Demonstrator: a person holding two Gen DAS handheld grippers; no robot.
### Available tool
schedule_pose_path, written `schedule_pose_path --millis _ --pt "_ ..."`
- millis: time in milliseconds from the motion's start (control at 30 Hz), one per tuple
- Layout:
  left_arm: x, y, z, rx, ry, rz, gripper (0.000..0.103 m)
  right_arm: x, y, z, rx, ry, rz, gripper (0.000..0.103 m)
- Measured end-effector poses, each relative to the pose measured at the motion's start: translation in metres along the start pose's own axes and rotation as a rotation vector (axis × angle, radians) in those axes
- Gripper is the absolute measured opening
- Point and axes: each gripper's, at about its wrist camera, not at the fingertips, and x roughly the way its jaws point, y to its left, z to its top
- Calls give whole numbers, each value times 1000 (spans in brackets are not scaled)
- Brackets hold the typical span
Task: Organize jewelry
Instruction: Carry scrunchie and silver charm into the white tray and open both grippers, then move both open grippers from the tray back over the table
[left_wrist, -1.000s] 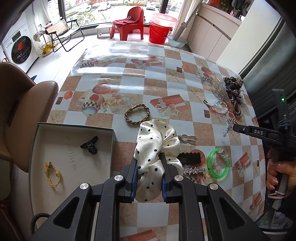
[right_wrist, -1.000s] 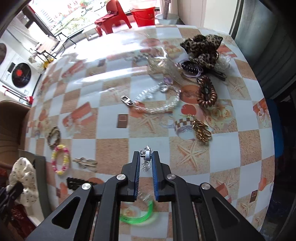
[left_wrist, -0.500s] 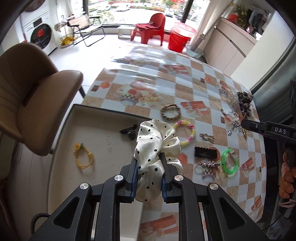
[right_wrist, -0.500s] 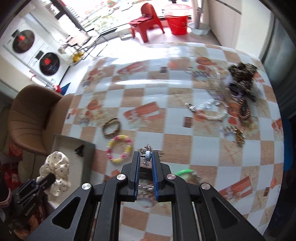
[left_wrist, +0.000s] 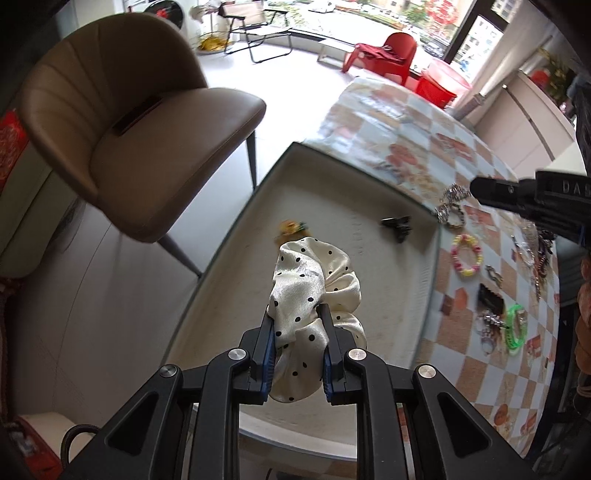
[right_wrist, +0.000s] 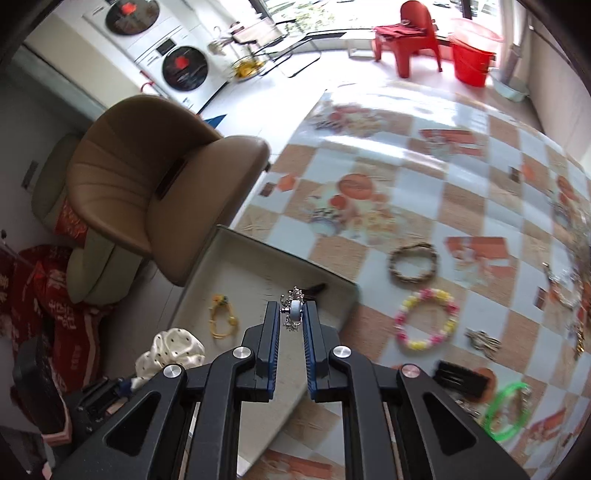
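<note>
My left gripper (left_wrist: 297, 314) is shut on a cream scrunchie with black dots (left_wrist: 314, 280), held above the shallow cream tray (left_wrist: 369, 177). The tray holds a yellow hair tie (left_wrist: 290, 227) and a black clip (left_wrist: 397, 223). My right gripper (right_wrist: 292, 308) is shut on a small silver chain piece with a pale bead (right_wrist: 294, 308), hanging over the tray's (right_wrist: 207, 280) right part. In the left wrist view the right gripper's tip (left_wrist: 476, 186) shows at the far right with the silver chain piece (left_wrist: 448, 201) dangling from it. The scrunchie (right_wrist: 170, 352) also shows in the right wrist view.
On the checkered tablecloth (right_wrist: 424, 177) lie a braided brown bracelet (right_wrist: 413, 264), a pink-and-yellow bead bracelet (right_wrist: 426, 319), a green bangle (right_wrist: 506, 411), a black comb clip (right_wrist: 460, 378) and more pieces at the right edge. A brown chair (right_wrist: 147, 192) stands left of the table.
Both grippers have swung left from over the table to over the tray, each keeping its piece: the scrunchie in the left, the silver chain piece in the right.
</note>
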Motion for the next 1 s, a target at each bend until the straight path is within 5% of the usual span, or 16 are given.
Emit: schedule_pose_path --millis 333,733,867,1000 --pt "39 22 -3 -33 31 57 23 80 45 20 -38 88 33 13" --pt "60 32 -10 -39 72 123 25 137 43 19 -30 175 -19 14" --pt "56 30 -11 -29 53 171 56 145 38 17 -18 203 -39 15" --pt "51 27 -12 -8 47 189 56 148 32 15 -5 223 -44 15"
